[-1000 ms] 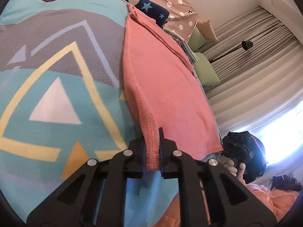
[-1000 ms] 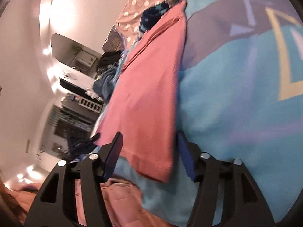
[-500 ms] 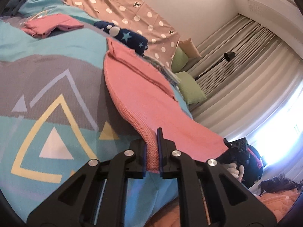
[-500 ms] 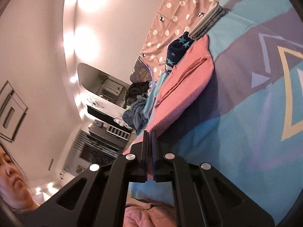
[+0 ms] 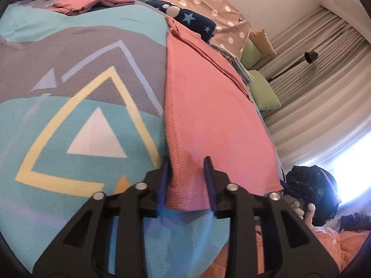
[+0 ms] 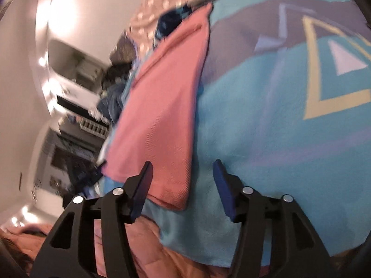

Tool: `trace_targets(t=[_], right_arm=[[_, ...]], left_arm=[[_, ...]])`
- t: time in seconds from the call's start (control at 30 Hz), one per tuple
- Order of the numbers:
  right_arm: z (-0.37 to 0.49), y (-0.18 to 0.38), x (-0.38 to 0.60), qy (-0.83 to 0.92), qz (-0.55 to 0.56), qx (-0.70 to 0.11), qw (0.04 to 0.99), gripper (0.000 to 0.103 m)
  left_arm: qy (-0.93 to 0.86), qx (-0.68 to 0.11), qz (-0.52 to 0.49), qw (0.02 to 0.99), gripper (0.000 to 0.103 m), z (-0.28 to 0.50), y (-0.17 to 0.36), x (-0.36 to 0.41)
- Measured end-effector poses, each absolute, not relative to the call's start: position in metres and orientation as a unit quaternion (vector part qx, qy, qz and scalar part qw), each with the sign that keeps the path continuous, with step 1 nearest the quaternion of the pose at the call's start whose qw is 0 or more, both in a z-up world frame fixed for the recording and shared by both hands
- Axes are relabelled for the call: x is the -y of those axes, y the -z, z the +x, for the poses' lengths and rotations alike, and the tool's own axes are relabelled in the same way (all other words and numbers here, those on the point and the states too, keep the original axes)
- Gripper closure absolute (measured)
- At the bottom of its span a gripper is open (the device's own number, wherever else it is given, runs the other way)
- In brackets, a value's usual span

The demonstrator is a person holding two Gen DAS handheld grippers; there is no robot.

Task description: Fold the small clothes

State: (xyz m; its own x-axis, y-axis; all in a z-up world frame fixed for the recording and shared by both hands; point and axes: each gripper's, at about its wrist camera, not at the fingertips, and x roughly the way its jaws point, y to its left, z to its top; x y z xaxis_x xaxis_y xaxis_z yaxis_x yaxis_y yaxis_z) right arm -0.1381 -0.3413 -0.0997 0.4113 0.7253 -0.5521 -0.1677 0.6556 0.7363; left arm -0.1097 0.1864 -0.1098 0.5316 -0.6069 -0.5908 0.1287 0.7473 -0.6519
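A salmon-pink knit garment (image 5: 208,106) lies flat on a blue patterned bedspread (image 5: 76,115), stretching away from me. My left gripper (image 5: 186,169) is open, its jaws standing either side of the garment's near left corner. In the right wrist view the same pink garment (image 6: 162,106) lies on the bedspread (image 6: 278,127). My right gripper (image 6: 183,173) is open wide, with the garment's near right corner lying loose between its jaws. Neither gripper holds the cloth.
A folded pink cloth (image 5: 92,3) lies at the far left of the bed. A navy star-print garment (image 5: 192,20) and a polka-dot cloth (image 5: 208,4) lie beyond the pink garment. Green pillows (image 5: 264,90) and curtains are at right. A furniture and a clothes pile (image 6: 111,97) are at left.
Half a second ago both grippers were shut on the garment's near corners and held them up. Now both have opened and the garment lies flat on the bed.
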Motion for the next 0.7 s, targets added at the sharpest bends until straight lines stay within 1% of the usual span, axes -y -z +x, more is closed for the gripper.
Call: trace_targets(t=[0.03, 0.07, 0.13, 0.2, 0.23, 0.27, 0.3, 0.33, 0.37, 0.47, 0.5, 0.6, 0.7], right_arm=[[-0.133, 0.099, 0.337, -0.299, 0.305, -0.460, 0.779, 0.034], [-0.128, 0.098, 0.334, -0.313, 0.305, -0.459, 0.773, 0.027], [-0.119, 0.097, 0.323, -0.341, 0.295, -0.459, 0.766, 0.026], [-0.109, 0.100, 0.312, -0.368, 0.309, -0.458, 0.748, 0.027], [-0.104, 0.101, 0.306, -0.378, 0.319, -0.459, 0.738, 0.038], [-0.099, 0.108, 0.299, -0.386, 0.339, -0.471, 0.717, 0.066], [-0.094, 0.112, 0.296, -0.380, 0.355, -0.482, 0.705, 0.080], [-0.093, 0.114, 0.296, -0.369, 0.368, -0.487, 0.701, 0.096], [-0.093, 0.112, 0.297, -0.365, 0.378, -0.480, 0.703, 0.099], [-0.107, 0.080, 0.316, -0.374, 0.415, -0.405, 0.723, 0.100], [-0.114, 0.060, 0.324, -0.377, 0.416, -0.373, 0.739, 0.100], [-0.126, 0.026, 0.332, -0.383, 0.399, -0.329, 0.765, 0.100], [-0.132, 0.002, 0.332, -0.403, 0.399, -0.295, 0.769, 0.100]], left_arm=[[0.227, -0.430, -0.280, 0.828, 0.068, -0.109, 0.112, -0.186], [0.236, -0.429, -0.287, 0.823, 0.067, -0.107, 0.114, -0.185], [0.248, -0.427, -0.301, 0.816, 0.067, -0.102, 0.117, -0.186], [0.259, -0.428, -0.306, 0.810, 0.067, -0.098, 0.118, -0.184], [0.262, -0.428, -0.299, 0.812, 0.067, -0.098, 0.117, -0.181], [0.264, -0.427, -0.293, 0.813, 0.070, -0.099, 0.115, -0.178], [0.267, -0.426, -0.288, 0.815, 0.078, -0.100, 0.113, -0.175], [0.274, -0.425, -0.287, 0.813, 0.090, -0.099, 0.111, -0.170], [0.279, -0.423, -0.288, 0.813, 0.095, -0.100, 0.109, -0.167], [0.285, -0.380, -0.295, 0.829, 0.096, -0.106, 0.086, -0.171], [0.288, -0.367, -0.299, 0.832, 0.096, -0.108, 0.078, -0.175], [0.305, -0.317, -0.304, 0.845, 0.097, -0.117, 0.046, -0.182], [0.332, -0.278, -0.308, 0.847, 0.097, -0.127, 0.022, -0.179]])
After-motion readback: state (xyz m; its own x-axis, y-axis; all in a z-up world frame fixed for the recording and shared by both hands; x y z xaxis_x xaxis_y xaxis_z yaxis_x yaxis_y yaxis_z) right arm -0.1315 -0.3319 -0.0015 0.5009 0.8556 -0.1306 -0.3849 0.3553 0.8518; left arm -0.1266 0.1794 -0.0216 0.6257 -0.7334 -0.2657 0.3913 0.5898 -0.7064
